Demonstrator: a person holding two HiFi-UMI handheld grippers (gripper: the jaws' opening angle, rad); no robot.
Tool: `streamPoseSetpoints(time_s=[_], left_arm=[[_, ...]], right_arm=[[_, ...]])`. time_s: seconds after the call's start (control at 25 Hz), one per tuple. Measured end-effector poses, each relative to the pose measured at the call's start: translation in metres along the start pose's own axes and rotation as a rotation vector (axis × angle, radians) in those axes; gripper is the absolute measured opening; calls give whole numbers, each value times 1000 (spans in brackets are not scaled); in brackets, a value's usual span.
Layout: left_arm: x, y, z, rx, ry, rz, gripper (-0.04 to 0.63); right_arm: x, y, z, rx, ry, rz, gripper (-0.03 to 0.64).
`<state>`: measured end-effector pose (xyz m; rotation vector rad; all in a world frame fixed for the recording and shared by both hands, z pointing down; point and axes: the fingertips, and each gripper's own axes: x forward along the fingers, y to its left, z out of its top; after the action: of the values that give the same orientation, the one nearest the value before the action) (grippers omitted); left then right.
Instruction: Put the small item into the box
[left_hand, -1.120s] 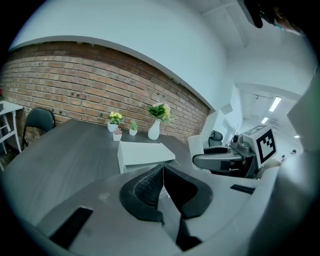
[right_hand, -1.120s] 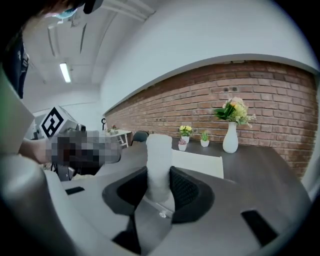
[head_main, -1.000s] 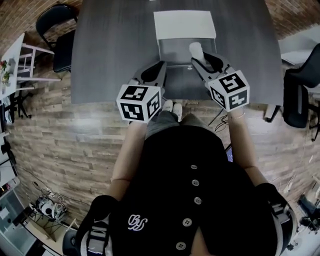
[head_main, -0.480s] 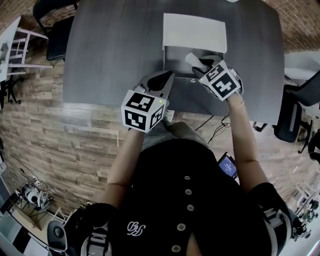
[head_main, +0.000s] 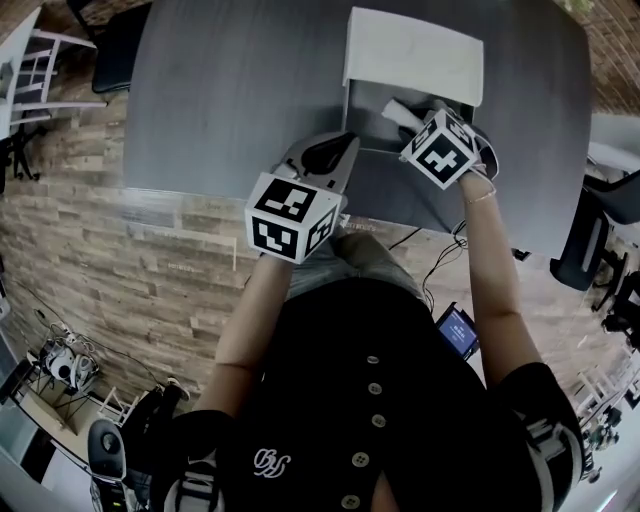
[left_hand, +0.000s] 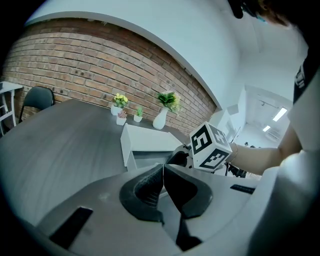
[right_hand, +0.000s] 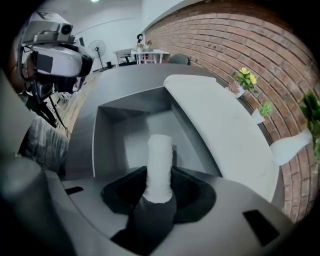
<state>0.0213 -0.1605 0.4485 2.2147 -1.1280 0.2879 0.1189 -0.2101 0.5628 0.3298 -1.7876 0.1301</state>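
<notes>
Holding state, left to right: black office chair (head_main: 118, 50) stands off the far-left corner of the dark grey rectangular table (head_main: 230, 90).

Left gripper (head_main: 338, 152) hangs over the table's near edge, just beside the near-left corner of the box. Left gripper view (left_hand: 163, 172): both black pads are pressed tip to tip, nothing between them.

White open-top cardboard box (head_main: 372, 125) sits right of the table's centre, with its white flat lid (head_main: 415, 55) folded back on the far side. The same box (left_hand: 131, 155) shows ahead of the left jaws. The inside looks grey and bare where visible (right_hand: 112, 132).

Right gripper (head_main: 420, 110) is over the box's near-right part, with its marker cube just nearer to the person. It is clamped on the small white textured cylinder (right_hand: 160, 165). The cylinder's near end is seated between the pads and its free end sticks out over the box cavity. Head view shows the cylinder (head_main: 394, 108) inside the box outline. Can't tell whether it touches the box floor.

Far table edge in the left gripper view: small pot of yellow flowers (left_hand: 119, 102) and white vase of green leaves (left_hand: 162, 116) against the brick wall (left_hand: 75, 65).
</notes>
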Motion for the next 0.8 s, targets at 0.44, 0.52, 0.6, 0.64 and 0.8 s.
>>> streamPoseSetpoints(time_s=[0.44,0.52,0.6,0.64,0.8], left_arm=[[-7,-11,12,51,-18,-31,15],[-12,-15,18,72,-29,-40,15],[-16,-20,23,97,-33,-51,15],[-17,-23,25,112,-34,-58,15],[-20,-33,36,174,-56,-88,14]], right_arm=[[-57,-2,19,87,-197,-143,216],[-79,5,31,155,-305,-151,175],[-99,13,41,232,-420,-143,167],[-109,17,44,272,-469,-140,166],[-145,26,52,420,-664,-163,143]])
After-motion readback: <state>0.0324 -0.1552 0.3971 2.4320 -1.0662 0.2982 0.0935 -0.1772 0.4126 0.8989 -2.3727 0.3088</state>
